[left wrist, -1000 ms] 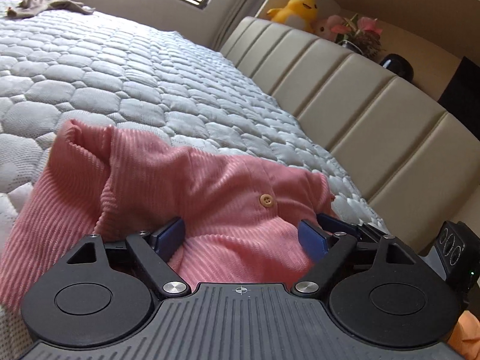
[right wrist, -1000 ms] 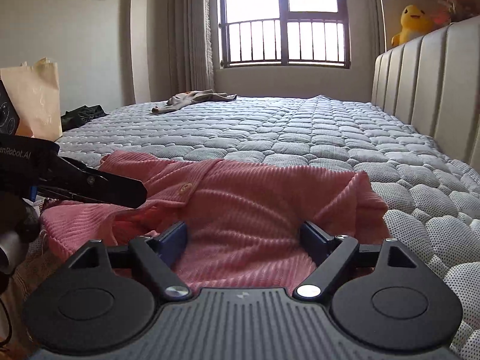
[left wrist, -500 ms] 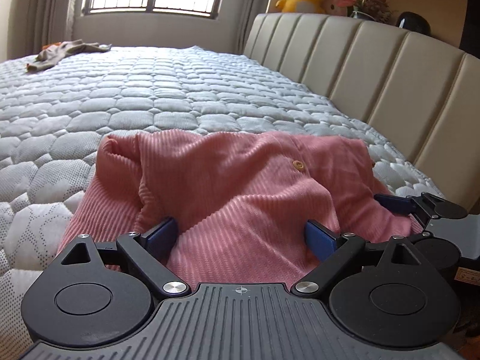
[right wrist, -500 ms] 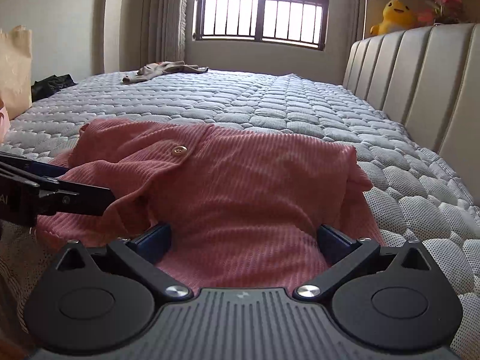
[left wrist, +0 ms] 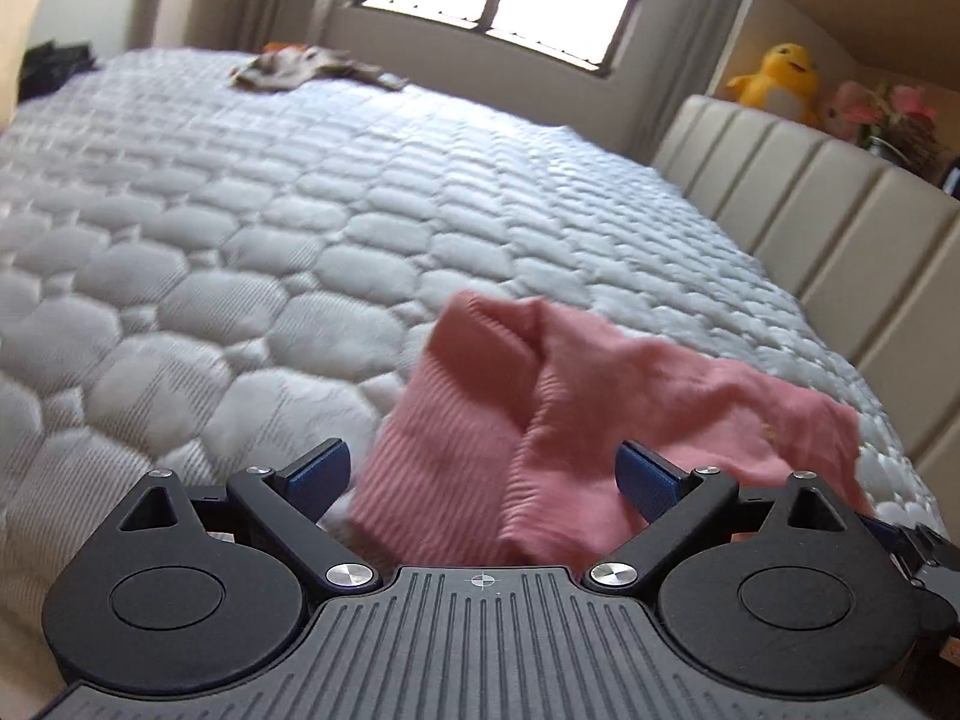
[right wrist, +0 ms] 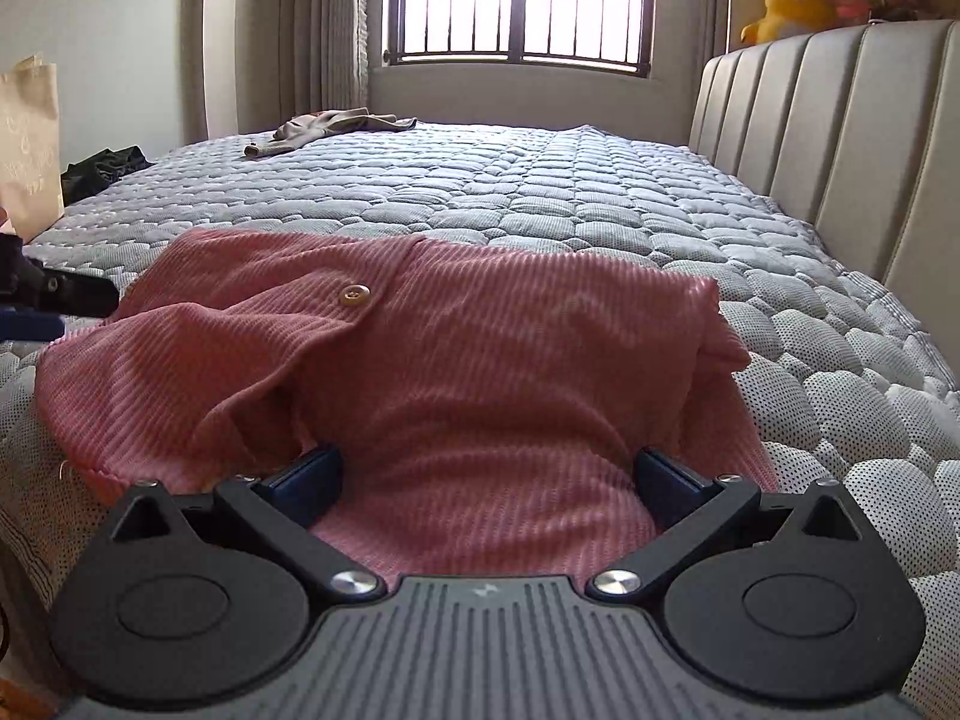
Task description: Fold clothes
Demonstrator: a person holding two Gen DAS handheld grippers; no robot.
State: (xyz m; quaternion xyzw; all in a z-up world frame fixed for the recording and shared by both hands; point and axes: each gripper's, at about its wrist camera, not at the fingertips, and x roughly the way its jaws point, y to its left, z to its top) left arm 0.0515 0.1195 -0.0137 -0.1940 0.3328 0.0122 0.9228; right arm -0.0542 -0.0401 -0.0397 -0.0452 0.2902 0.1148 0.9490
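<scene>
A pink ribbed garment (right wrist: 480, 360) with a tan button (right wrist: 354, 294) lies rumpled at the near edge of the grey quilted bed (right wrist: 540, 192). My right gripper (right wrist: 489, 483) is open, its blue pads (right wrist: 306, 480) wide apart on either side of the garment's near hem. The left gripper (left wrist: 483, 477) is also open, with the garment's left part (left wrist: 540, 420) bunched between and beyond its pads (left wrist: 651, 483). The left wrist view is motion-blurred. Each gripper shows at the edge of the other's view: the left gripper's fingers (right wrist: 54, 300) and the right gripper's fingers (left wrist: 918, 546).
A beige garment (right wrist: 324, 126) lies at the far end of the bed below the window. A padded headboard (right wrist: 840, 150) runs along the right, with a yellow plush duck (right wrist: 786, 6) on the ledge above. A paper bag (right wrist: 30, 144) and dark clothing (right wrist: 105, 165) sit off the left side.
The left gripper has swung left and drawn back, so the garment now sits right of centre in its view. The right gripper stayed at the hem. Both stayed open.
</scene>
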